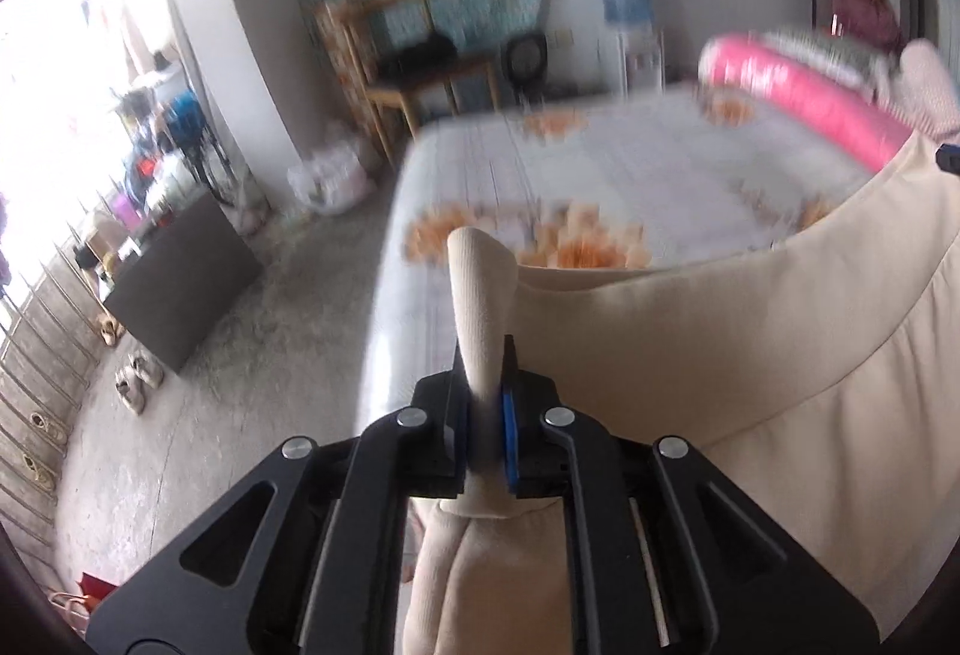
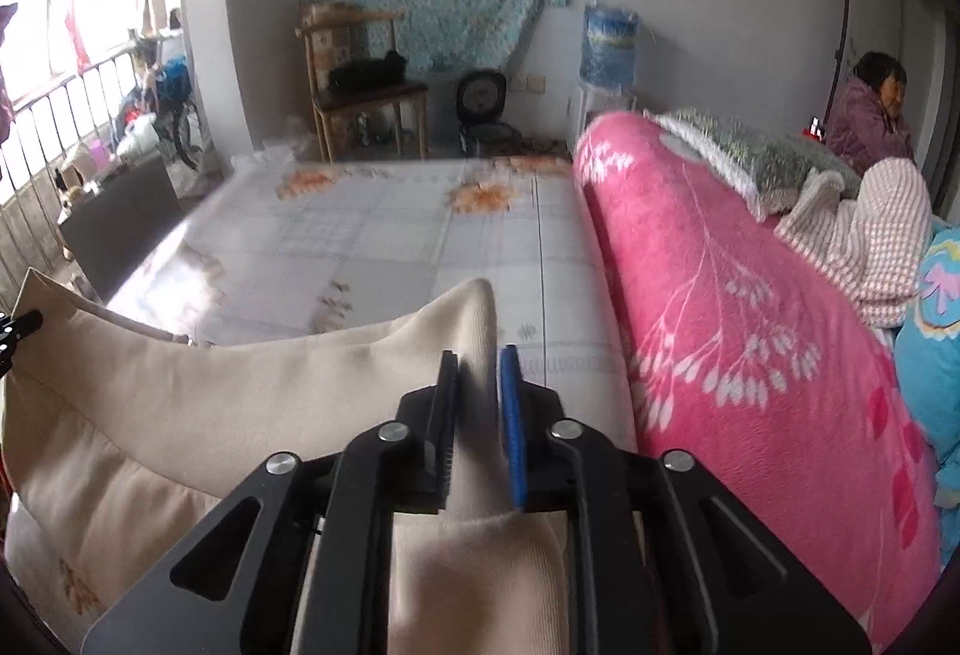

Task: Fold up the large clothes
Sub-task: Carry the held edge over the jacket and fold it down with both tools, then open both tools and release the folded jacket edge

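Here, cream garment (image 1: 750, 355) stretched between both grippers above the bed (image 1: 600, 162), sagging toward 6 o'clock. Left gripper (image 1: 485, 355): jaws narrowly apart, a bunched corner of cloth between them, poking out toward 12 o'clock. Right gripper (image 2: 477, 361): jaws slightly parted around another corner. Pink blanket (image 2: 720, 295) at 3 o'clock.

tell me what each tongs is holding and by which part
Both hold the cream garment: left tongs and right tongs each pinch a bunched bit of its top edge, cloth spanning between them.
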A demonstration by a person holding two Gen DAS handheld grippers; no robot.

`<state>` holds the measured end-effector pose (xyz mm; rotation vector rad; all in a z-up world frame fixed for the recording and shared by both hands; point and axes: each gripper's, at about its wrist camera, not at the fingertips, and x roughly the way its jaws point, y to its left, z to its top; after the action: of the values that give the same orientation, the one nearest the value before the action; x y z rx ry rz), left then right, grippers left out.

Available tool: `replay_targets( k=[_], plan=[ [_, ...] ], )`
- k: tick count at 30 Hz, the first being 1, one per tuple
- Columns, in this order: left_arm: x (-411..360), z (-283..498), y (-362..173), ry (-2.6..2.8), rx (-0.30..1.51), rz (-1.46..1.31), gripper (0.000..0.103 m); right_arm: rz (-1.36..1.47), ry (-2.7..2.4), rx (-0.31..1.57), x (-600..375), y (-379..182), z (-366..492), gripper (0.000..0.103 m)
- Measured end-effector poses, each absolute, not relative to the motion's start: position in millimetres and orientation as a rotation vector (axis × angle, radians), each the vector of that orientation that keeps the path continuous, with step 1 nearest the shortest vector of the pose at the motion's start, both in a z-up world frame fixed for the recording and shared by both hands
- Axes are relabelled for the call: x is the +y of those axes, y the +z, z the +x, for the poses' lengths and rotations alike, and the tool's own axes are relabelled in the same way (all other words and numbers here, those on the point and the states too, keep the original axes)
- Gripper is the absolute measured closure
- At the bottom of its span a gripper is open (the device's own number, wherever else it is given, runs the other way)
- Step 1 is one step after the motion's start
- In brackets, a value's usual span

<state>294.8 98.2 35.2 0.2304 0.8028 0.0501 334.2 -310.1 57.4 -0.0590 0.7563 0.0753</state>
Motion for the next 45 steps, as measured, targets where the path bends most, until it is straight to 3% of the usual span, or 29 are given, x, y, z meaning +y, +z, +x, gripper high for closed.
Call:
replay_targets(
  k=[2, 7, 11, 14, 16, 19, 25, 30, 33, 35, 37, 39, 45],
  plan=[
    [104.4, 303.9, 18.9, 0.089, 0.846, 0.241, 0.086, -0.041, 0.059, 0.821, -314.9, 32.7, 343.4, 0.080],
    [131.2, 275.2, 48.0, -0.065, 0.791, -0.014, 0.079, -0.070, 0.157, 0.763, -304.2, 39.8, 313.0, 0.080],
    [136.9, 283.5, 22.5, -0.258, 0.959, -0.249, 0.077, -0.055, 0.308, 0.873, -289.9, 26.1, 307.5, 0.080],
    [146.7, 285.3, -9.8, -0.126, 1.010, -0.188, 0.080, -0.072, 0.225, 0.971, -306.2, 2.7, 308.7, 0.083],
    [159.8, 279.0, -15.5, -0.117, 0.999, -0.228, 0.082, -0.055, 0.134, 1.006, -331.2, -6.6, 305.1, 0.101],
    [167.5, 262.9, -5.0, -0.069, 0.980, -0.207, 0.082, 0.082, 0.111, 1.018, -364.5, 0.7, 286.7, 0.101],
    [145.8, 213.0, 27.4, -0.224, 0.905, -0.171, 0.077, -0.060, 0.208, 0.919, -322.0, 40.1, 212.1, 0.101],
    [131.7, 192.1, -15.7, -0.183, 0.980, -0.089, 0.075, -0.173, 0.206, 1.042, -314.8, -8.2, 189.0, 0.100],
    [142.4, 184.1, -12.4, -0.183, 0.951, -0.123, 0.081, -0.080, 0.233, 1.034, -331.0, -8.3, 184.2, 0.100],
    [147.6, 176.4, -3.3, -0.151, 0.933, -0.116, 0.076, -0.099, 0.192, 1.021, -328.0, 6.8, 178.2, 0.096],
    [149.4, 164.4, 4.1, -0.156, 0.896, -0.100, 0.070, -0.167, 0.168, 0.982, -320.7, 16.0, 167.1, 0.082],
    [150.8, 156.6, 2.8, -0.169, 0.896, -0.107, 0.066, -0.206, 0.157, 0.960, -317.2, 17.0, 160.6, 0.075],
    [163.4, 158.7, -16.0, -0.106, 0.940, -0.155, 0.064, -0.218, 0.114, 1.007, -323.1, -4.9, 169.5, 0.075]
  ],
)
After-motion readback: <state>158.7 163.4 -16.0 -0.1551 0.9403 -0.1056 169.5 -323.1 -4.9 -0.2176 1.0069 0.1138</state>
